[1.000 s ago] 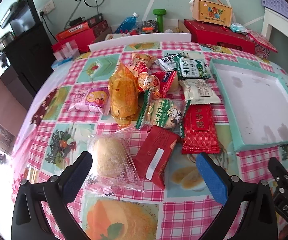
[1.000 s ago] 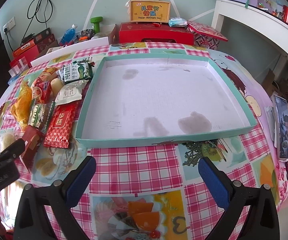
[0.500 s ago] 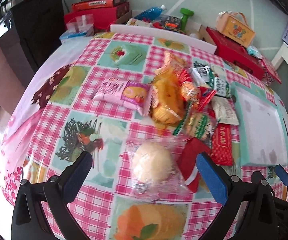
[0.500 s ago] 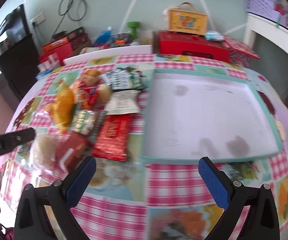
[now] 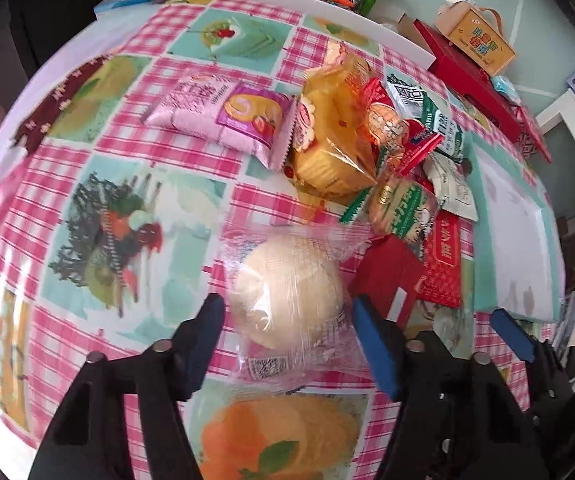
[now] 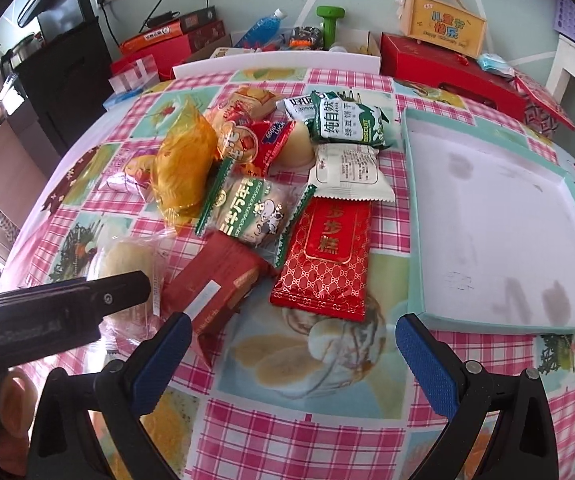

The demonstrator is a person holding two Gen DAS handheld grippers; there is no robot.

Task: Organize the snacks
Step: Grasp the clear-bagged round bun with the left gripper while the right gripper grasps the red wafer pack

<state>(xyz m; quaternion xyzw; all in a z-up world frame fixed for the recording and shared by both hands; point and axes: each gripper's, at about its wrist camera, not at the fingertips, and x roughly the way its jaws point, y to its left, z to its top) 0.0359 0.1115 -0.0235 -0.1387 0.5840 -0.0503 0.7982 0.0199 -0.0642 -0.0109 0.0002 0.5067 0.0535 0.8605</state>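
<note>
The left hand-held gripper (image 5: 287, 320) points steeply down at the bench (image 5: 99, 148), its jaws closing around a pale round bun in a clear wrapper (image 5: 287, 288); the blue pads (image 5: 375, 344) flank the wrapper, and I cannot tell whether they press it. At its two o'clock lies a dark red packet (image 5: 387, 276), and beyond that the heaped snacks, a yellow cake bag (image 5: 331, 128) on top. The right hand-held gripper (image 6: 287, 352) hangs wide open over bare cloth, nothing between its fingers. At its twelve o'clock lies a glossy red packet (image 6: 323, 256); at two o'clock sits the empty teal tray (image 6: 415, 208)
</note>
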